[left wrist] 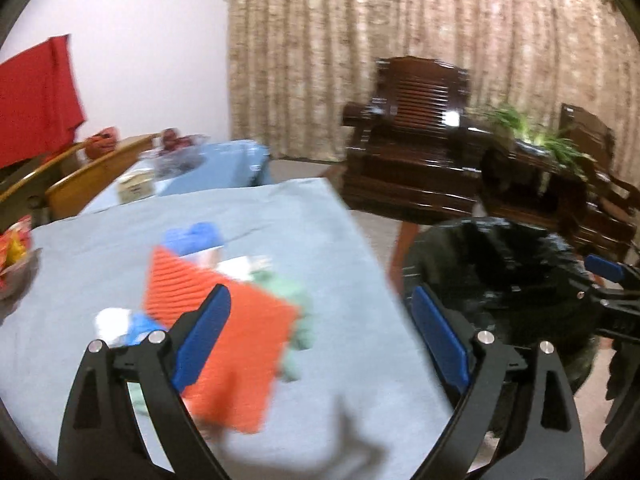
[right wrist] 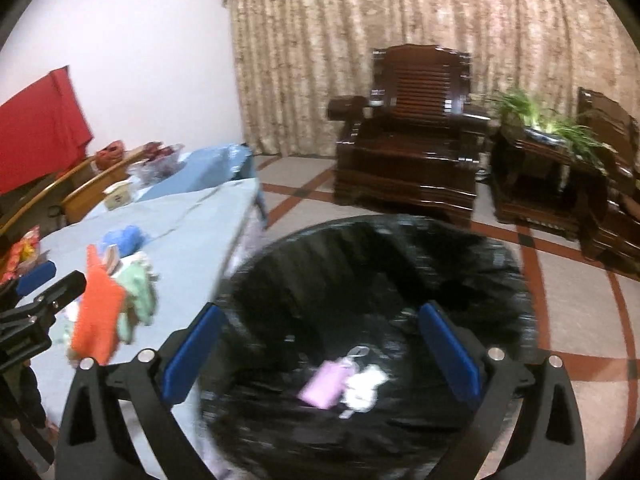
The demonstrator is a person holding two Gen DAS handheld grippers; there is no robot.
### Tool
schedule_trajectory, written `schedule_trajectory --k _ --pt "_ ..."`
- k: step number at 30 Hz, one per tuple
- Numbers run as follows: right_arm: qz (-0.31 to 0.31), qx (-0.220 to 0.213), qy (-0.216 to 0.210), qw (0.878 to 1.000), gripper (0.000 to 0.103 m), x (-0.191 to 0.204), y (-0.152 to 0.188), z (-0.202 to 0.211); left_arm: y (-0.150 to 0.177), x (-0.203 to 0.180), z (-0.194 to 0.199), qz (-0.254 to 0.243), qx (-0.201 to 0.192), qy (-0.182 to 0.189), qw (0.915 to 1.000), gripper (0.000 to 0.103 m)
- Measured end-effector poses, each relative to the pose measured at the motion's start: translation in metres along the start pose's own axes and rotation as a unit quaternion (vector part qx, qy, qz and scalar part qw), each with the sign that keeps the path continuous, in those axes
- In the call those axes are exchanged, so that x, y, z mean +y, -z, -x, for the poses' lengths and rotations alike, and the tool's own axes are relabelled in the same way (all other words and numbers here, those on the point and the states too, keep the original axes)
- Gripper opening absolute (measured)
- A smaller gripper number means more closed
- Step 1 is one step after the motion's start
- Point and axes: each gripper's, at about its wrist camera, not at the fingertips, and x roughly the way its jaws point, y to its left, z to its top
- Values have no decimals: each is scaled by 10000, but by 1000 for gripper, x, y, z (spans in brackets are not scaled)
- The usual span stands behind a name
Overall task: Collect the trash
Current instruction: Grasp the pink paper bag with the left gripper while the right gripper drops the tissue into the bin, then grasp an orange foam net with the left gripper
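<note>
A black-lined trash bin stands on the floor beside the table; it also shows in the left wrist view. A pink packet and white crumpled scraps lie in its bottom. My right gripper is open and empty above the bin. My left gripper is open and empty above the table's near right part. On the blue tablecloth lies a pile: an orange ribbed cloth, pale green pieces, a blue item and white scraps.
A bowl with colourful wrappers sits at the table's left edge. A box and bags stand on a second table behind. Dark wooden armchair and side table with plant stand on the tiled floor.
</note>
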Motion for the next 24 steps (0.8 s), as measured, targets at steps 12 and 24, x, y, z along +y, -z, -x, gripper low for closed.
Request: schedule_trajectory --k 12,24 --pt "595 188 -591 9963 97 86 11 -30 37 77 -14 330 462 -549 9969 74" --pt "682 288 -570 9956 97 97 14 -41 59 66 -50 202 936 -357 9948 26"
